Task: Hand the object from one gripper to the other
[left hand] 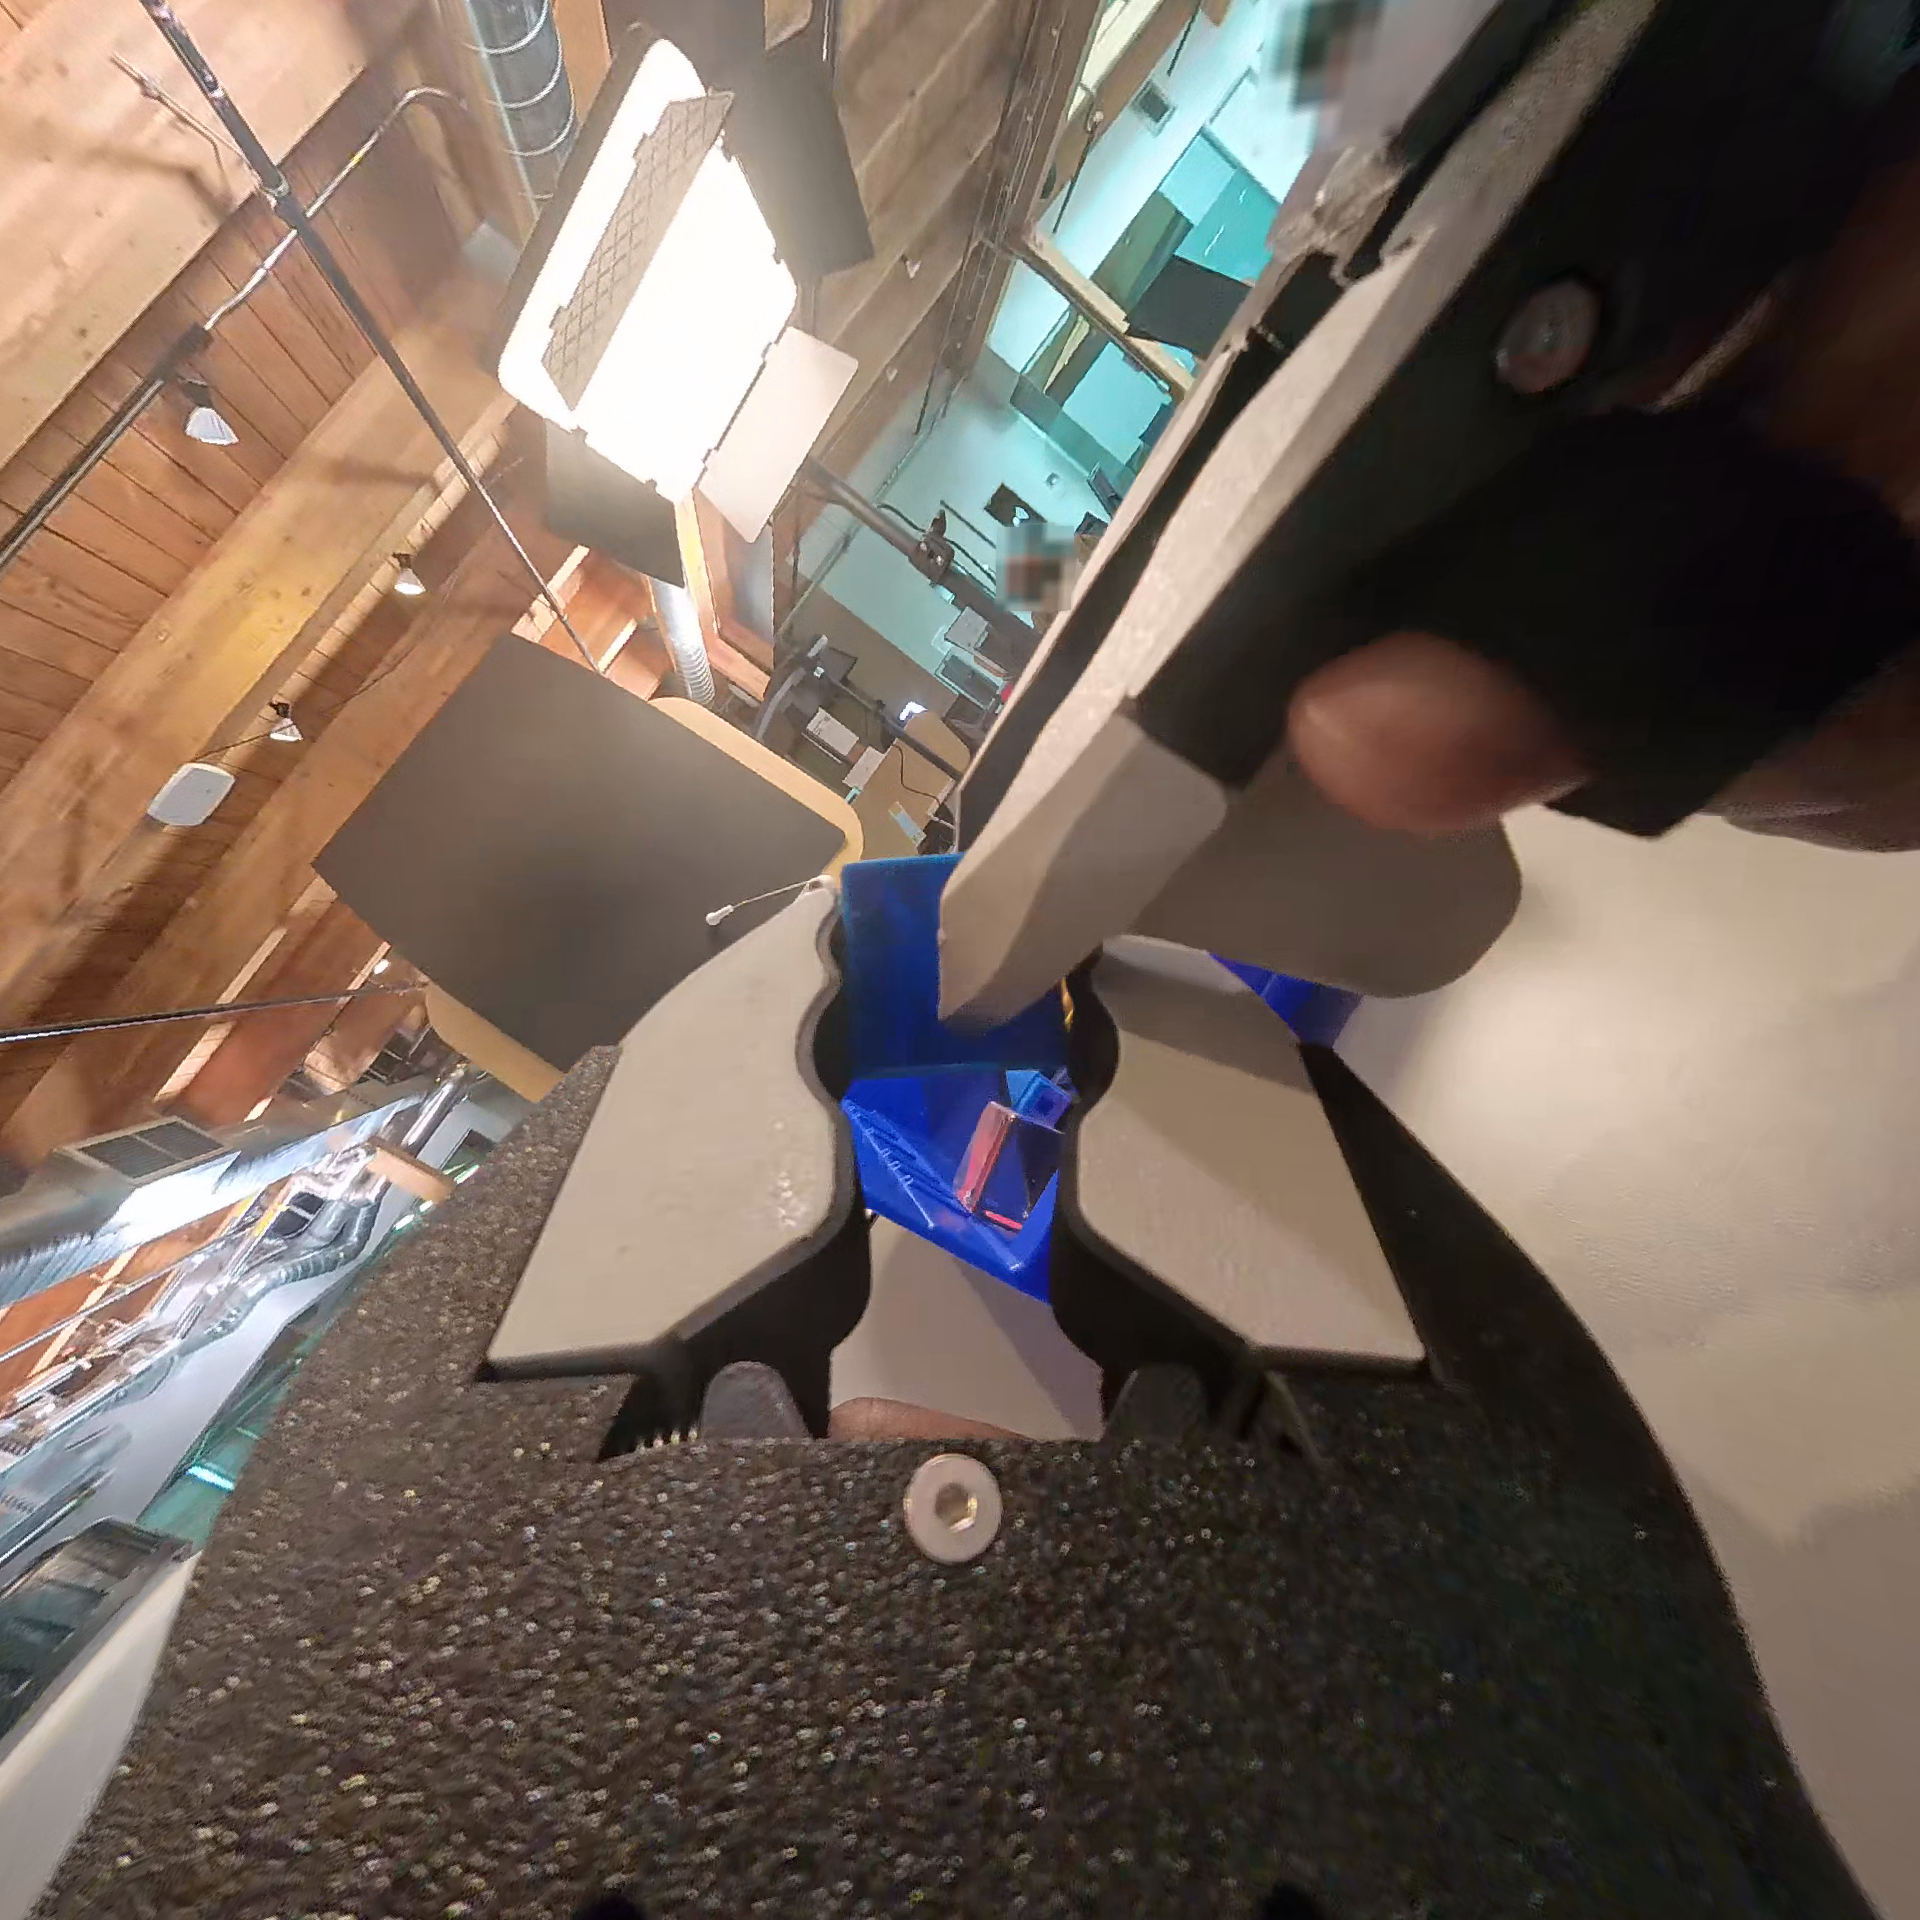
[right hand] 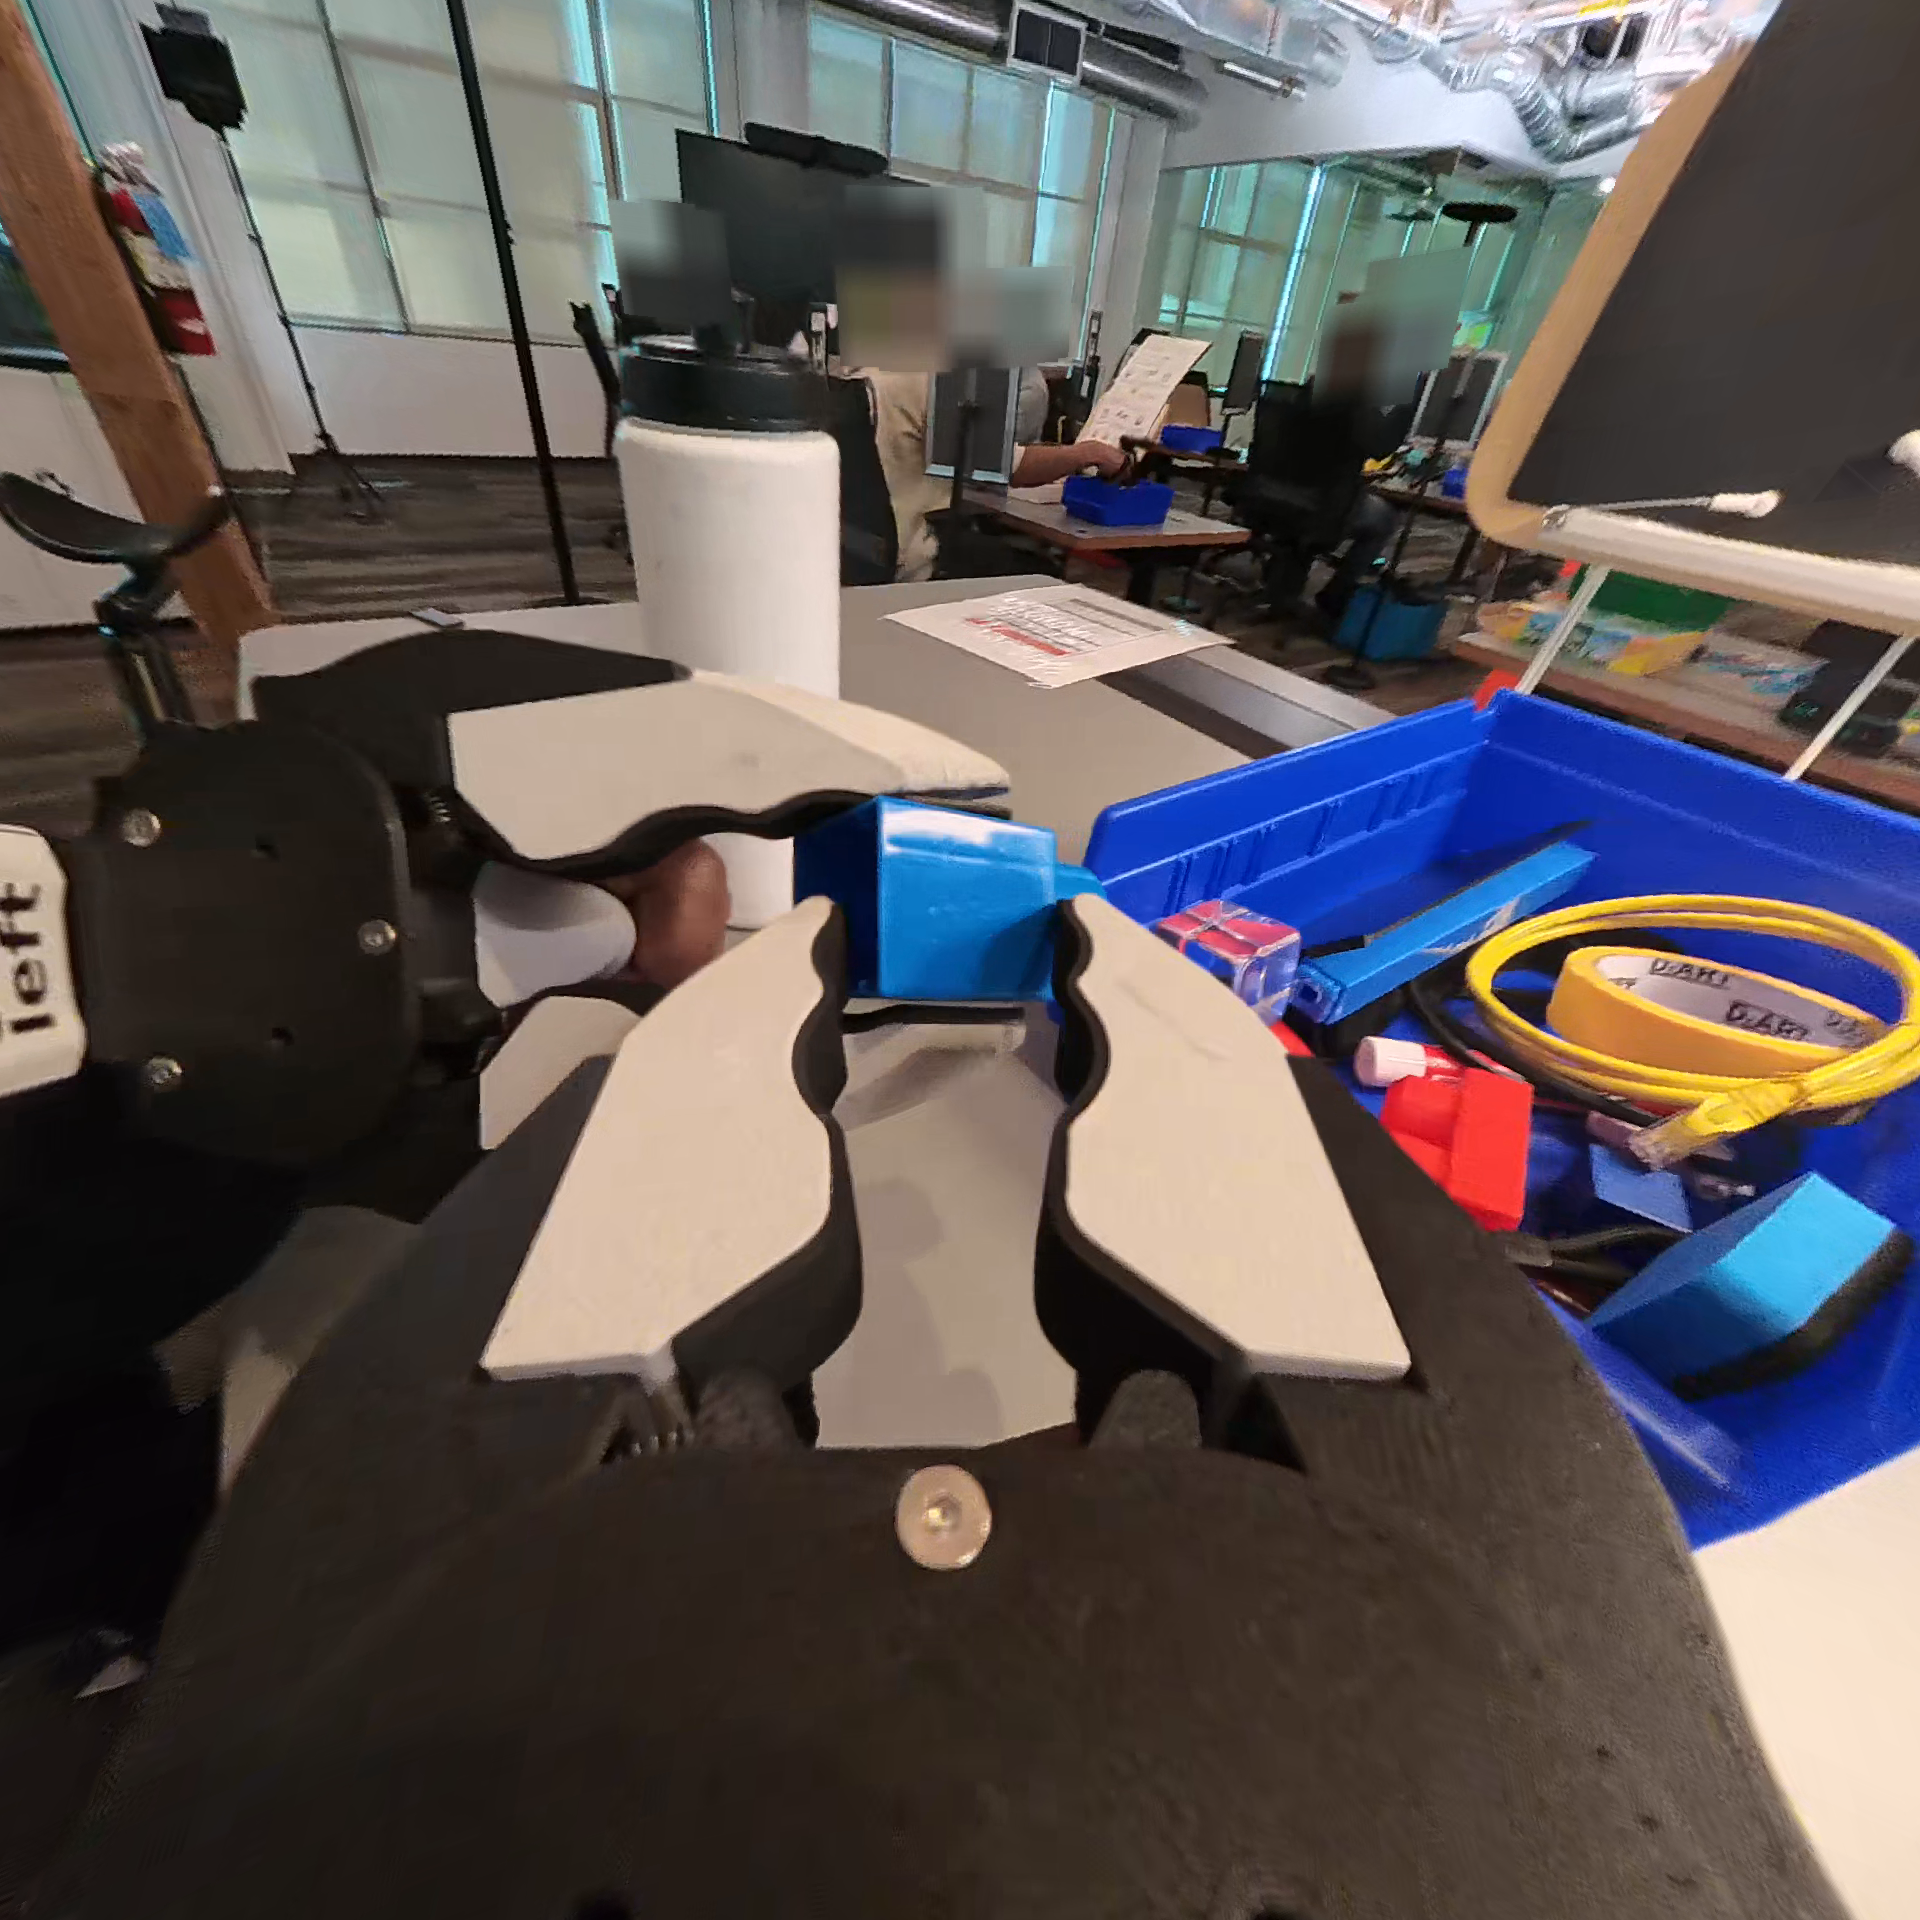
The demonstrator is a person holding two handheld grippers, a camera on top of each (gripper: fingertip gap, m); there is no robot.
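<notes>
**A:** Biggest first?

**B:** Grey tabletop (right hand: 987, 675). A blue plastic storage bin (right hand: 1299, 821) sits on it to the right. At the back is a white cylindrical bottle with a black lid (right hand: 727, 540).

**A:** Claws?

**B:** The left gripper (right hand: 1003, 904) comes in from the left, turned on its side. One finger lies on top of the blue hollow plastic block (right hand: 956, 883) and the other is under it, clenched on it. The right gripper (right hand: 951, 935) has its pads pressed against the block's two sides, so it's grasping too. The left wrist view matches: the left gripper (left hand: 961, 977) flanks the block (left hand: 894, 987), and a right-gripper finger crosses over it.

**A:** So where's the block?

**B:** Off the table, held between both claws just left of the bin's near wall.

**A:** Any writing?

**B:** There's a white label with black letters on the left gripper's body (right hand: 31, 956). A printed paper sheet (right hand: 1060, 623) lies flat behind the bin, too small to read. The yellow masking-tape roll (right hand: 1704, 1018) has brand print on its inner core.

**A:** Bin contents?

**B:**
- A long blue plastic channel bar (right hand: 1455, 925) along the back.
- A coiled yellow network cable (right hand: 1704, 935) ringing the tape roll.
- A light-blue foam-like block with a black underside (right hand: 1756, 1288) at the near right.
- A red plastic piece (right hand: 1465, 1132) in the middle.
- A small clear cube with a red tint (right hand: 1236, 935), just beside the right gripper's right finger.
</notes>
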